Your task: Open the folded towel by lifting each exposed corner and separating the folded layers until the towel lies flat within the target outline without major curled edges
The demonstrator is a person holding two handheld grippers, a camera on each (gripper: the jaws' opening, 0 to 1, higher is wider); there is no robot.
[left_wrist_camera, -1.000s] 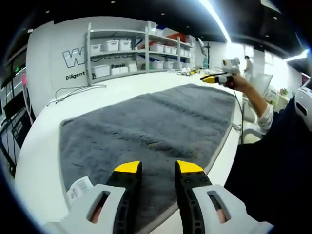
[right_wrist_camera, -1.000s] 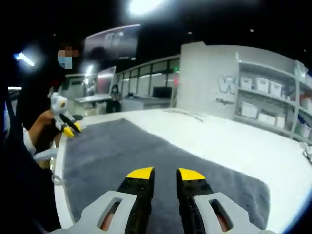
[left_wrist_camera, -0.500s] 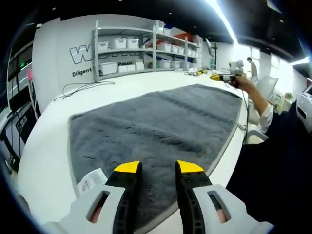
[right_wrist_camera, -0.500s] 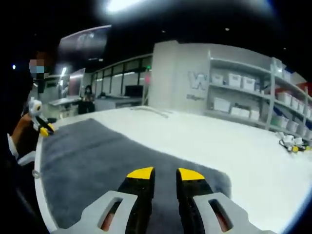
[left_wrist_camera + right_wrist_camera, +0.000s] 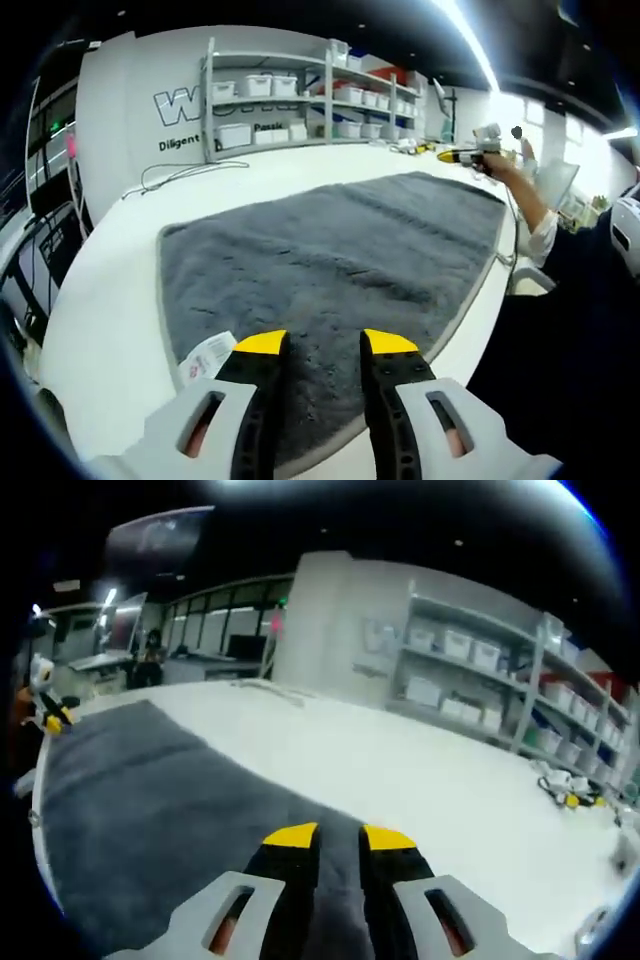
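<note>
right tool (image 5: 329, 838) swung rightward; towel (image 5: 330, 250) flat.

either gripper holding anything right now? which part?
Nothing held. The left gripper and right gripper both have a bare gap between their jaws, above the grey towel spread on the white table.

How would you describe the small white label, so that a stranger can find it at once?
Start from the white table and the big grey towel spread on it. At the towel's corner beside the left gripper lies a small white label, the one printed thing on plain grey.
</note>
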